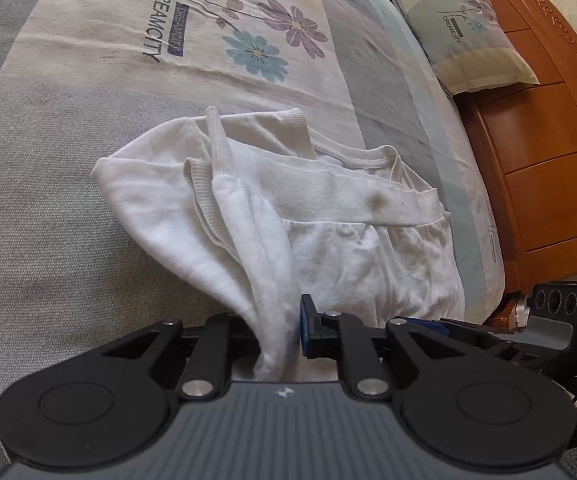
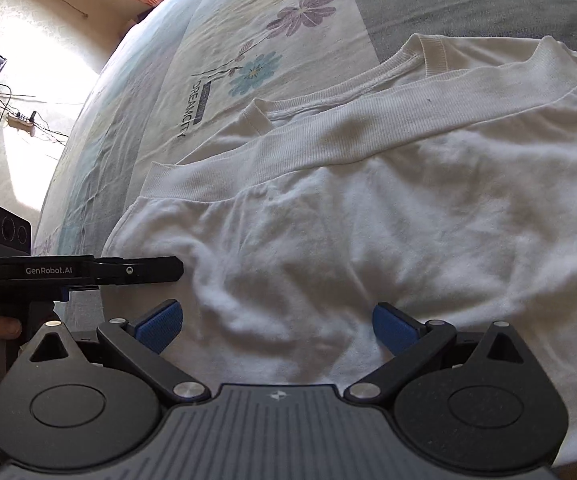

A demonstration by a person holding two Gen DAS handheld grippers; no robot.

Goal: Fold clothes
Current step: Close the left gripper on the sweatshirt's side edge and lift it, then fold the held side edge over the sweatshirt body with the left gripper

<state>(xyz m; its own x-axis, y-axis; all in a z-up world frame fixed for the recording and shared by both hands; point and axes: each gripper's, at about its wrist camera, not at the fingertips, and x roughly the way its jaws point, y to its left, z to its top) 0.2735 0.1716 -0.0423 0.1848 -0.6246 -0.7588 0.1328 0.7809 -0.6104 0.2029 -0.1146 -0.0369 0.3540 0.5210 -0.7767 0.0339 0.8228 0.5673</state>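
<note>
My left claw (image 1: 280, 332) is pinching a bunched fold of the white sweatshirt (image 1: 328, 216), lifting that side off the bed (image 1: 68, 140). My right claw (image 2: 276, 328) is spread wide — pads apart, nothing between them but flat cloth below. The sweatshirt (image 2: 368, 220) lies straight ahead of the right claw, its ribbed hem band (image 2: 328, 148) running crosswise, collar beyond it toward the flowered print. The near edge is right under the right claw, so that hand is the nearer one for the next grab. Hard to read: the near hem disappears under the claw body; how many layers the left claw holds I can't make out — the sleeves are folded under or out of view.
</note>
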